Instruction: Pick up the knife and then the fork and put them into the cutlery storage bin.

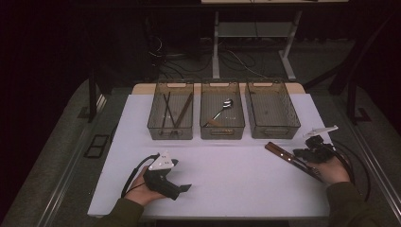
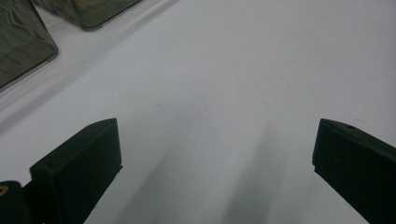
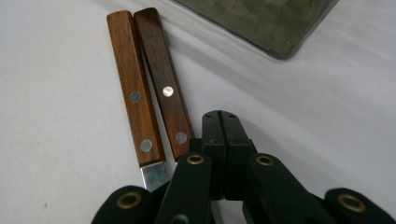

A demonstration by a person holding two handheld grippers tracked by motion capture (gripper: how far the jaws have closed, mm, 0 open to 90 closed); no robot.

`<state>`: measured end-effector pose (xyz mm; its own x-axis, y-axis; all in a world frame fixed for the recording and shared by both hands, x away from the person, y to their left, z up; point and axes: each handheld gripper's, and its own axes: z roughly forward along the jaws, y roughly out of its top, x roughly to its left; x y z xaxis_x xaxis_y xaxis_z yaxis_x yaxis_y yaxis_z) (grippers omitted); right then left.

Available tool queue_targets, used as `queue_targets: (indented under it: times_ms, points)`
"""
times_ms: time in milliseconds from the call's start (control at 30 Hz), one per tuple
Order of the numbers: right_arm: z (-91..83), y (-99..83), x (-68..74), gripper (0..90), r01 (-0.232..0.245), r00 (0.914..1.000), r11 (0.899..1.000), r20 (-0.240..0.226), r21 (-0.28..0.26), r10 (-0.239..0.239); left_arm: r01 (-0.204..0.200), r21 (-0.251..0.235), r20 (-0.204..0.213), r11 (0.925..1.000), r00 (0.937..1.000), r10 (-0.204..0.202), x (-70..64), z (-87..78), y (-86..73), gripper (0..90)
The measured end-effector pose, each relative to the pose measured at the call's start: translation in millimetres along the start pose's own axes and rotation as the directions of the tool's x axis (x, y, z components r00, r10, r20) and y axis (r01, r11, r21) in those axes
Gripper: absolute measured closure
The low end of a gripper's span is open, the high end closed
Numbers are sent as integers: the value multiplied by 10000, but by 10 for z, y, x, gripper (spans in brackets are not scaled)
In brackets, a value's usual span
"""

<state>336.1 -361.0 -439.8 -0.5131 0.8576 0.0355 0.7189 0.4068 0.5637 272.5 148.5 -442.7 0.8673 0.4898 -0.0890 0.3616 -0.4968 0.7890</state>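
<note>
Beside right gripper [image 3: 223, 122] pressed together, two wooden-handled knives [image 3: 152, 88], bin [image 3: 261, 23] beyond, left gripper [image 2: 215, 154] spread.

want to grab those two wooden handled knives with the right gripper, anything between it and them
Nothing visible does. The right gripper, jaws shut, lies right beside the two wooden-handled knives on the bare white table.

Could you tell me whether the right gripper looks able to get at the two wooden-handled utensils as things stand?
Probably yes: the wooden-handled utensils lie bare on the table just beside the right gripper, but its jaws are shut and must open first.
</note>
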Motion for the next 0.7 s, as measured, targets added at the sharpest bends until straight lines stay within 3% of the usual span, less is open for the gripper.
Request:
queue_targets:
  times_ms: [233,700]
  points:
    - [-38,-19,14,895,235,9997,9993,80,305,-237,-1,-12,6,10000,10000,1,0,-2,0,3]
    - [-93,-49,77,895,440,9985,9961,-372,761,-413,-13,-13,14,10000,10000,13,0,-6,0,3]
